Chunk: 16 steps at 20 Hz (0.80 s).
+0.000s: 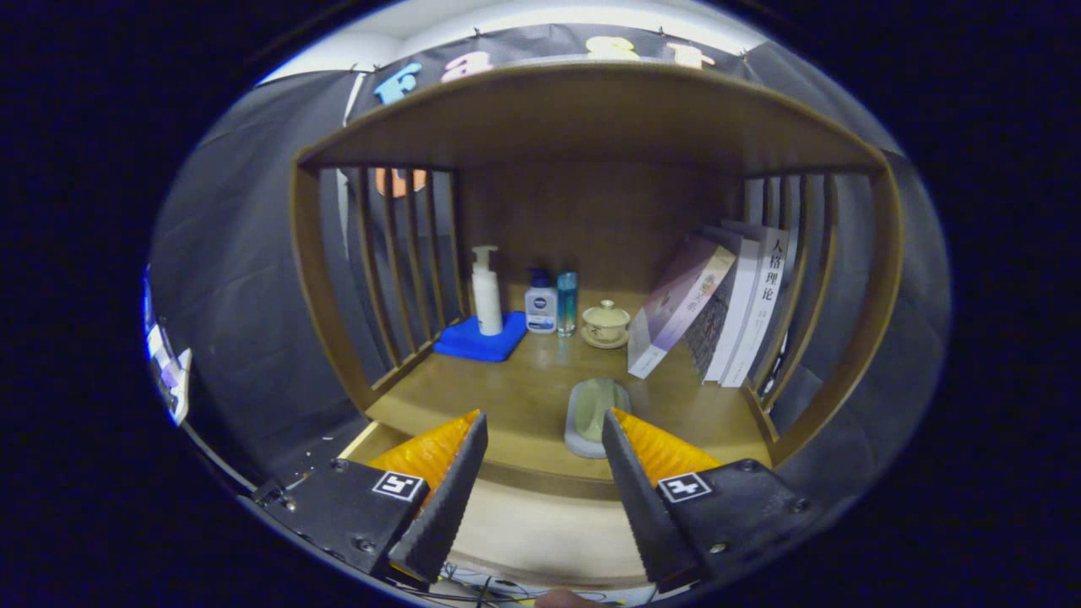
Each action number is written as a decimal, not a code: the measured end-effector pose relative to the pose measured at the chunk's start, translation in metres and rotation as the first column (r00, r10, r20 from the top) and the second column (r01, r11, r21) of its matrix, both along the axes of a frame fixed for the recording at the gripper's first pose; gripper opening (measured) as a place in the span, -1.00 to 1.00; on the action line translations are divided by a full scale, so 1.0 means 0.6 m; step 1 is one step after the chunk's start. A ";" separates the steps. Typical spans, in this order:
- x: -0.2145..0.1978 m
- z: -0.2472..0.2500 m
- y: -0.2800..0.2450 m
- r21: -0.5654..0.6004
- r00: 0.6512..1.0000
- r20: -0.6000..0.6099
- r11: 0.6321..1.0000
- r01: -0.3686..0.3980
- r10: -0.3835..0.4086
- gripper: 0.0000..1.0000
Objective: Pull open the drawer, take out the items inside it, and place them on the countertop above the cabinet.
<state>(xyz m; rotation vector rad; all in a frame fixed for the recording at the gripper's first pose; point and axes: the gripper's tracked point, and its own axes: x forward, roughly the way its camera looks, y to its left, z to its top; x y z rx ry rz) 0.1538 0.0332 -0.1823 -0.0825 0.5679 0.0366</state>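
Gripper view: gripper is released, fingers spread wide with nothing between them, hovering over the near edge of the wooden countertop.

A pale oblong item, looks like a soap bar in a dish, lies flat on the countertop just ahead of the fingers, closer to the right finger; that fingertip overlaps its near right edge in view, contact cannot be confirmed. Left finger is well clear of it.

Far end of the countertop, against the back panel:
- white pump bottle standing upright on a folded blue cloth, far left
- small white bottle with blue cap just right of the cloth
- slim teal bottle beside it, touching or nearly so
- lidded cup on a saucer right of those

Right side: a few books leaning against the slatted side wall, the nearest one tilted hard to the right.

Below the countertop edge, between the fingers, a lighter flat wooden surface shows; cannot tell if it is the drawer's top edge or front. Drawer state not readable from here.
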 end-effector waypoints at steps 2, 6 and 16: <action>-0.037 0.003 0.015 0.021 0.999 0.046 1.000 -0.008 0.007 0.86; -0.096 -0.007 0.020 0.000 0.995 0.102 1.000 -0.007 0.007 1.00; -0.236 -0.151 0.042 0.008 0.992 0.089 0.996 0.085 -0.085 1.00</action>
